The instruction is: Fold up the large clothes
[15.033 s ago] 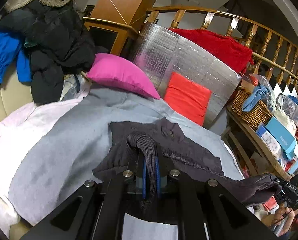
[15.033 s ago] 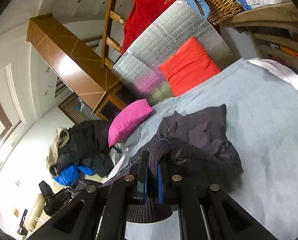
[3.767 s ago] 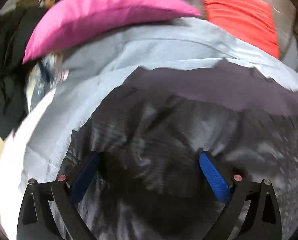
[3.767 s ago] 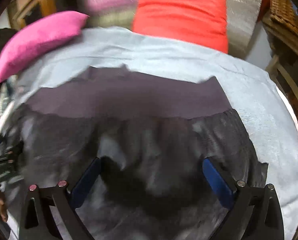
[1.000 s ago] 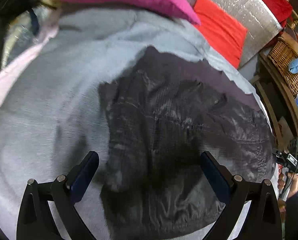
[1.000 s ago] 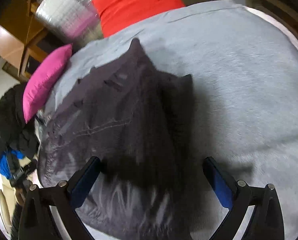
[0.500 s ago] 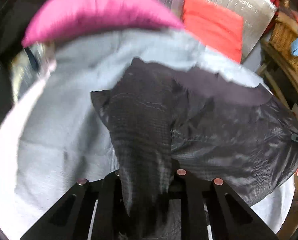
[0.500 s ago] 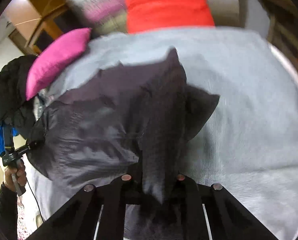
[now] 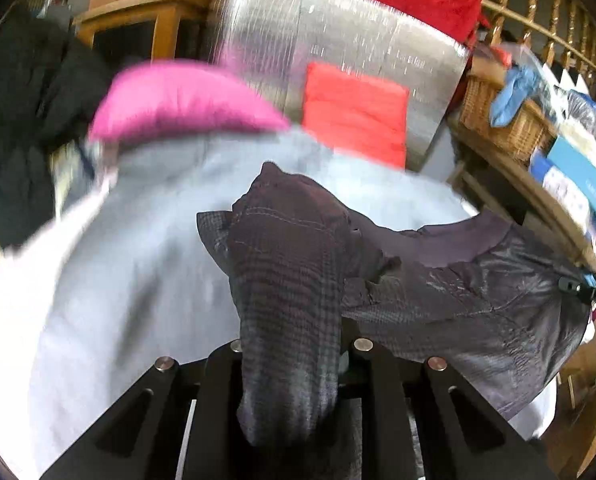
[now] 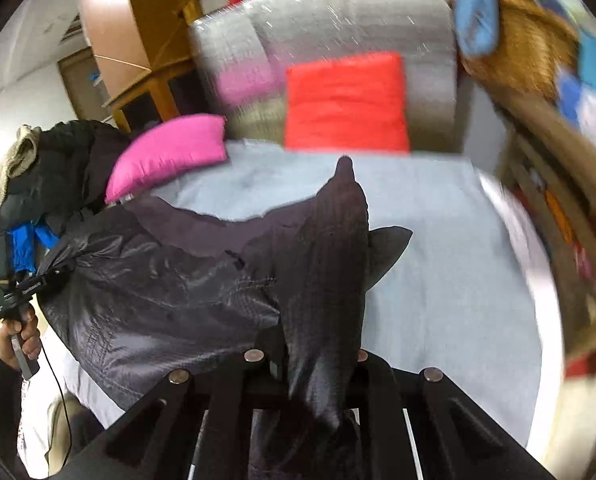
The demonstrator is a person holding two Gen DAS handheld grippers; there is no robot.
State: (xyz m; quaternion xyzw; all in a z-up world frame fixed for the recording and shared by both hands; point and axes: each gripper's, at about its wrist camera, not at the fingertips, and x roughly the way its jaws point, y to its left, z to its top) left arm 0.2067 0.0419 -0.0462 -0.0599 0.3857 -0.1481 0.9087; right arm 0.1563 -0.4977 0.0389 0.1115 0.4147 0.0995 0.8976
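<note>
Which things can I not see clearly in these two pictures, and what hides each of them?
- Left gripper pads, left wrist view: covered by the dark jacket bunched between them.
- Right gripper pads, right wrist view: covered by the same jacket.
- Jacket's lower part, both views: hidden behind the gripper bodies.
- Basket contents, right wrist view: blurred.
- Pink pillow edges, left wrist view: blurred.

One dark jacket (image 9: 478, 304), one pink pillow (image 9: 177, 104), one red cushion (image 9: 354, 112), one basket (image 9: 510, 128).
</note>
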